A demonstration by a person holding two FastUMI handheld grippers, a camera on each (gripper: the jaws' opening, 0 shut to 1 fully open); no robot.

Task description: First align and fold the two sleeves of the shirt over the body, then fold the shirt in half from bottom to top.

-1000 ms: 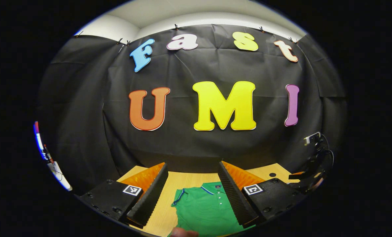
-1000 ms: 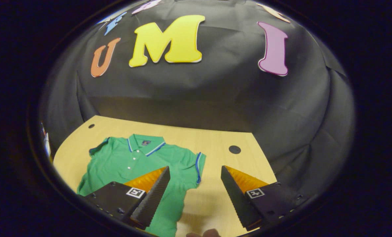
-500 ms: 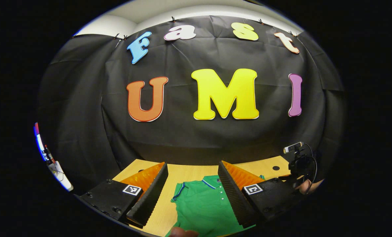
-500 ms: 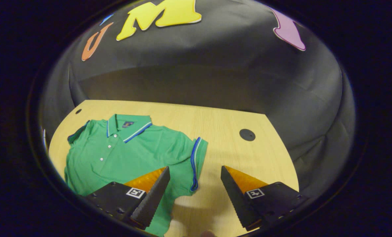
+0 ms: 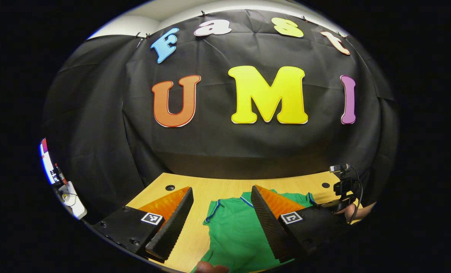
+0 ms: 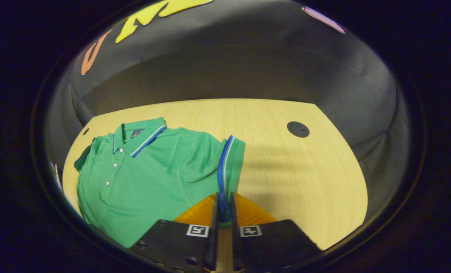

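Note:
A green polo shirt [image 6: 153, 170] with blue-and-white trim lies face up on the wooden table [image 6: 286, 170], collar [image 6: 140, 134] toward the wall. My right gripper [image 6: 223, 195] is shut on the striped cuff of the shirt's right sleeve [image 6: 231, 159], with the cuff's lower edge pinched between both fingers. In the left gripper view the shirt [image 5: 233, 231] lies below my left gripper [image 5: 221, 188]. That gripper hovers open over the left sleeve [image 5: 212, 212] and shoulder with nothing between its fingers. Its right finger hides the collar and placket.
Round black holes sit in the tabletop [image 6: 298, 129] [image 5: 169, 187]. At the right of the left gripper view are the right gripper's camera mount [image 5: 343, 184] and the hand [image 5: 356, 212] holding it. Bare wood stretches right of the shirt.
My right gripper dropped to the right sleeve and went from wide open to shut on its cuff. My left gripper stayed open and now sees more of the shirt and table.

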